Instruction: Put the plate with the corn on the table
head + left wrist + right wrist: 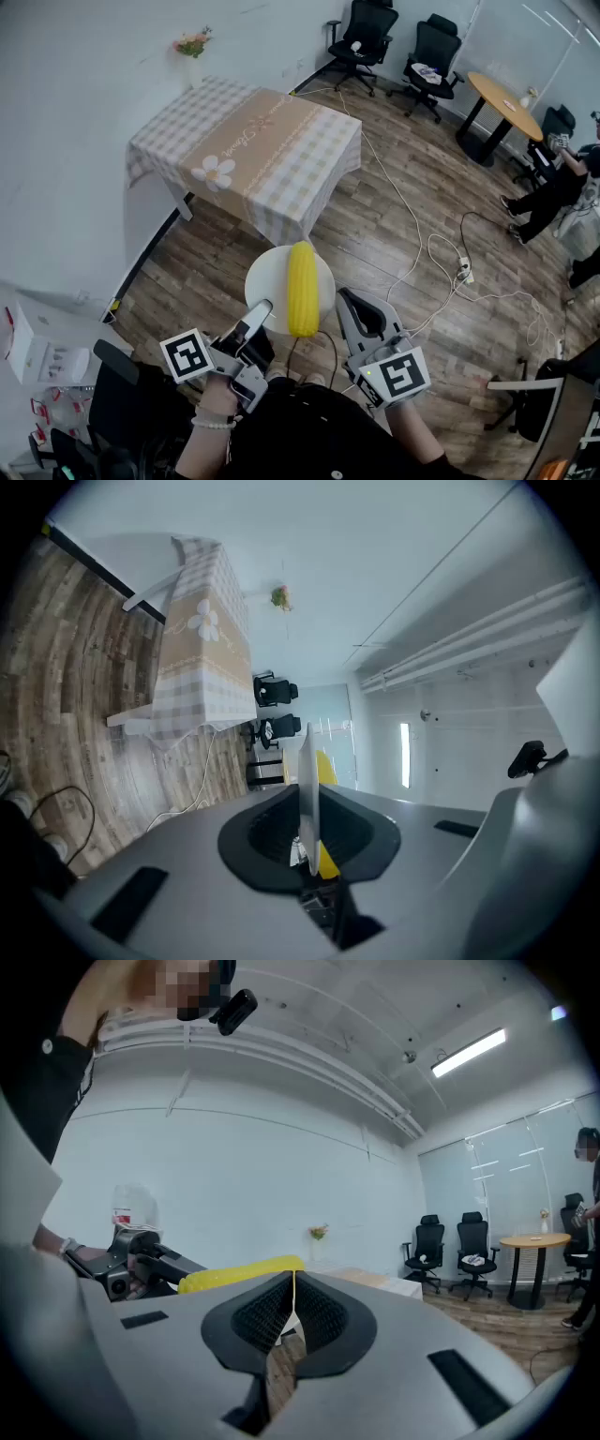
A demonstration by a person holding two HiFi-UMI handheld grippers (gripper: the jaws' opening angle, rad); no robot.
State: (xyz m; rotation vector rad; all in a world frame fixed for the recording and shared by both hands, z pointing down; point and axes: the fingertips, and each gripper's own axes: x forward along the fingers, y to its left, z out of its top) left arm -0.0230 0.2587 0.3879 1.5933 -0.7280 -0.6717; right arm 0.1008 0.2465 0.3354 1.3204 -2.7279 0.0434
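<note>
Floor: brown wood-plank floor (pixel 394 272), under everything in the head view
Table: rectangular table under a beige-and-white checked cloth (pixel 253 150) with a daisy print, against the white wall, top bare
Round table: round wooden table on a black pedestal (pixel 504 103), far right corner of the room
Chairs: black wheeled office chairs (pixel 364 37), along the back wall, well apart from the checked table
Plate: white round plate (pixel 267 277), held in the air over the floor, short of the near corner of the checked table and not touching it, roughly level, gripped at its near rim from both sides; seen edge-on in the left gripper view (pixel 307 789) and as a thin rim in the right gripper view (pixel 293 1302)
Left gripper: grey two-jaw left gripper (pixel 258 314) with a marker cube, jaws (pixel 307 836) pinched on the plate's left near rim
Right gripper: grey two-jaw right gripper (pixel 349 305) with a marker cube, jaws (pixel 292 1312) pressed together on the plate's right near rim
Corn: yellow corn cob (pixel 302 286), lying on the plate, lengthwise away from the person, near end overhanging the rim between the two grippers
Cable: white cable (pixel 412 225), trailing across the floor from the checked table to a power strip (pixel 464 272)
Flowers: small bunch of flowers (pixel 192 44), by the wall behind the checked table
</note>
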